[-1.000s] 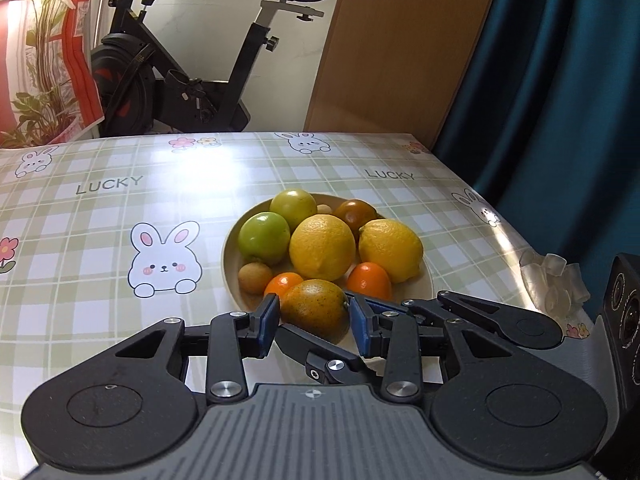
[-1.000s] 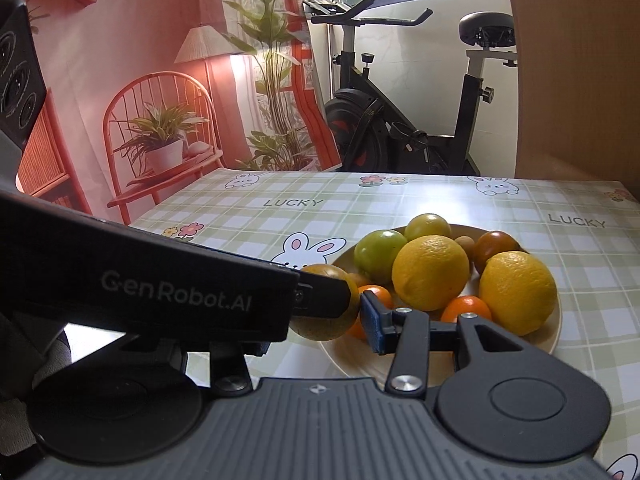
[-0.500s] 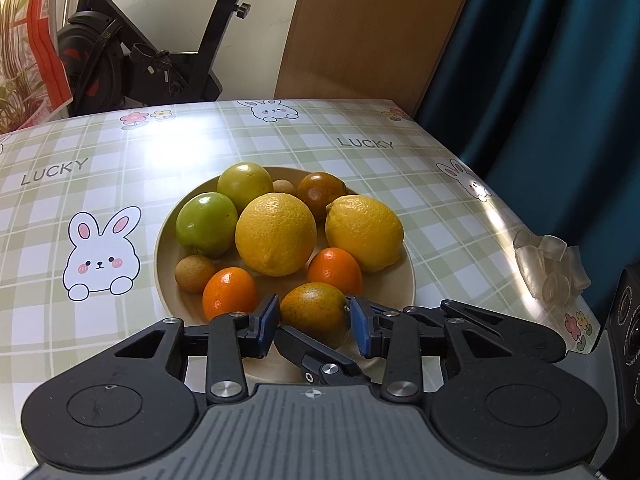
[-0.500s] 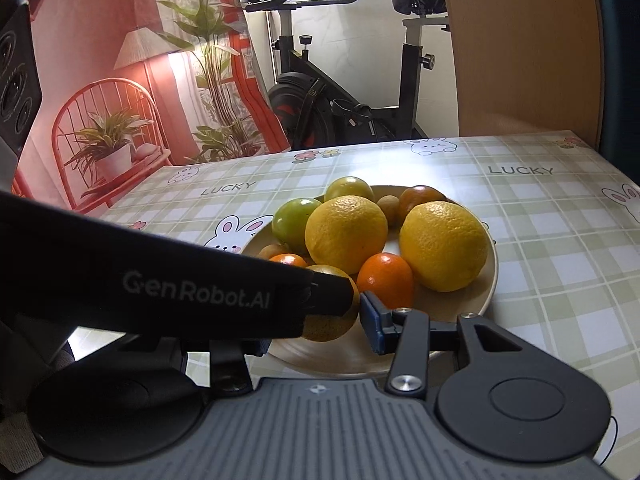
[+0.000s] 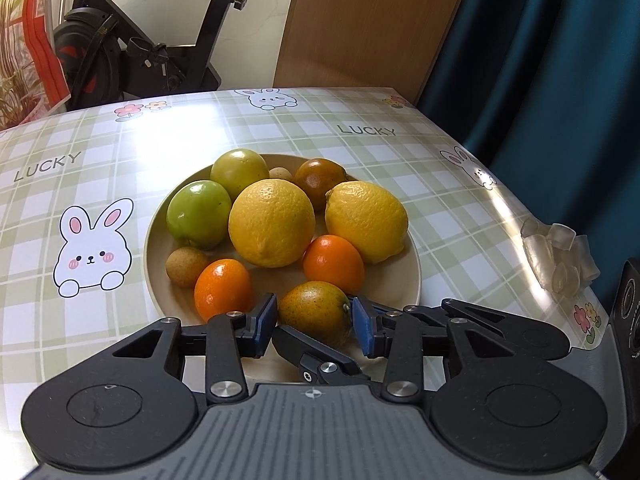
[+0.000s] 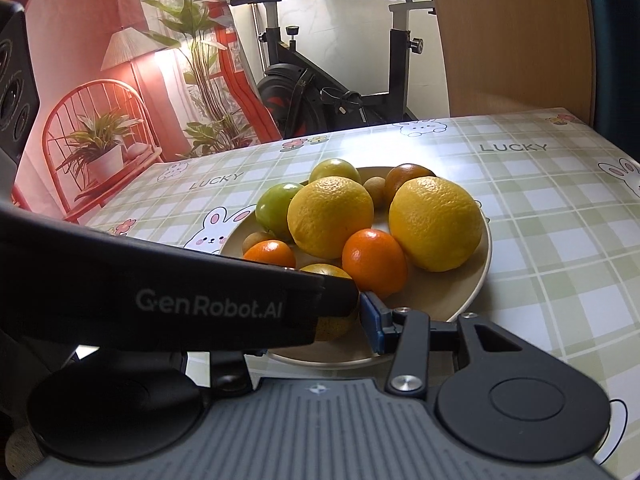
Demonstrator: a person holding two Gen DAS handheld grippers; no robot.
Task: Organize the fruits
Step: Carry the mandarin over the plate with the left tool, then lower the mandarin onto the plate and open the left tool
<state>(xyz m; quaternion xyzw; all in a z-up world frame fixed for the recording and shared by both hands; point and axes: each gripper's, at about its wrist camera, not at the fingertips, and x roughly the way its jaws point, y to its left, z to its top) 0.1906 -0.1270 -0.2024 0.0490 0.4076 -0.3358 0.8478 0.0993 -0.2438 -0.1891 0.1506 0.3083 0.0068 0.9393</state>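
Note:
A tan plate (image 5: pixel 404 300) holds two large yellow citrus (image 5: pixel 272 224), two green fruits, several small orange ones and others. At its near edge lies a green-orange fruit (image 5: pixel 314 308) between the blue pads of my left gripper (image 5: pixel 314 322). Those jaws are opening, and thin gaps show beside the fruit. In the right wrist view that fruit (image 6: pixel 332 322) is half hidden by the left gripper's black finger (image 6: pixel 208 300). My right gripper (image 6: pixel 320 336) stands open around that finger and fruit. Only its right pad (image 6: pixel 372 328) shows.
The plate sits on a checked bunny tablecloth (image 5: pixel 96 248). Crumpled clear plastic (image 5: pixel 556 256) lies near the table's right edge. An exercise bike (image 6: pixel 320 92) stands beyond the far edge, a blue curtain to the right.
Both grippers came down and forward over the plate with the green-orange fruit, which now rests on it. The left pads have parted slightly from the fruit.

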